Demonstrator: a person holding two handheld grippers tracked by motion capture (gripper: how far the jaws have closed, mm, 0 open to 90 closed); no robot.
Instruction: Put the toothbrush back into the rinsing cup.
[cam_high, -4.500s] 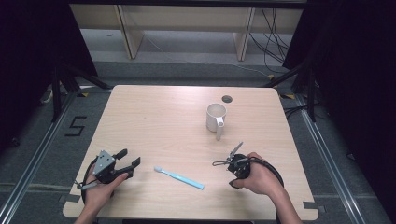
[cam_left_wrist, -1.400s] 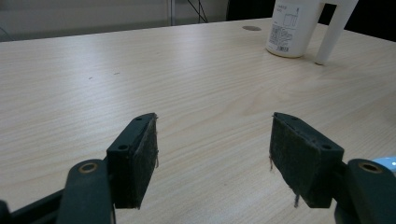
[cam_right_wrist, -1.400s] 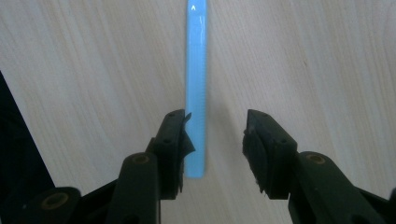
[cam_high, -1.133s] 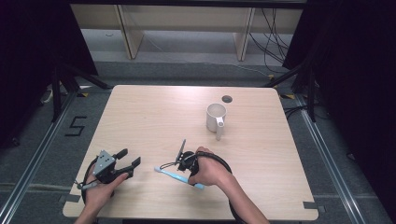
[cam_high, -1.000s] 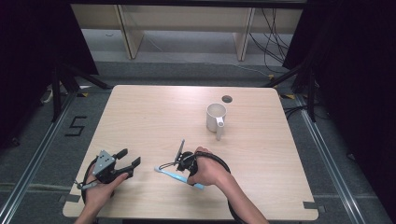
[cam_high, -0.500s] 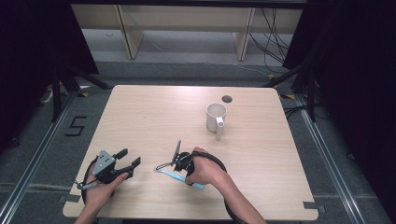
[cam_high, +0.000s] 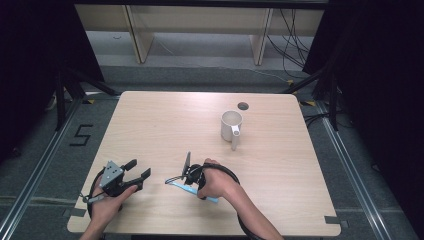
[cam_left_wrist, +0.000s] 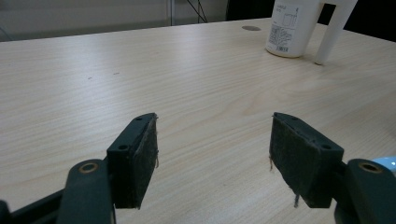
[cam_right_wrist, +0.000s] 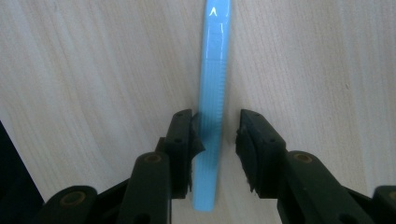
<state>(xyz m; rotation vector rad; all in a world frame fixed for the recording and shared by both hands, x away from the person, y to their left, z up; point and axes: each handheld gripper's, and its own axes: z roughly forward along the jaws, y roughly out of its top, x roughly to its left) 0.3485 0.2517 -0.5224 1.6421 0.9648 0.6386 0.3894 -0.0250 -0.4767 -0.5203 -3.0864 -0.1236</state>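
Observation:
A light blue toothbrush (cam_right_wrist: 215, 70) lies flat on the wooden table (cam_high: 165, 125), near the front middle (cam_high: 212, 199). My right gripper (cam_right_wrist: 215, 126) points down over it (cam_high: 186, 179), one jaw on each side of the handle. Its jaws have just been closing. The left pad (cam_right_wrist: 187, 140) is at the handle's edge, while a thin gap still shows at the right pad (cam_right_wrist: 247, 144). My left gripper (cam_high: 138, 168) rests at the front left, held by a hand, open with nothing between its pads (cam_left_wrist: 212, 135).
A white mug (cam_high: 231, 124) stands upright at the back right, its handle toward me; the left gripper view has it far off (cam_left_wrist: 292, 28). A round cable hole (cam_high: 243, 106) lies behind it. Shelving and cables are beyond the table's far edge.
The right hand came from the front right across to the toothbrush and has settled over it, barely shifting in the last second. The left gripper has stayed put.

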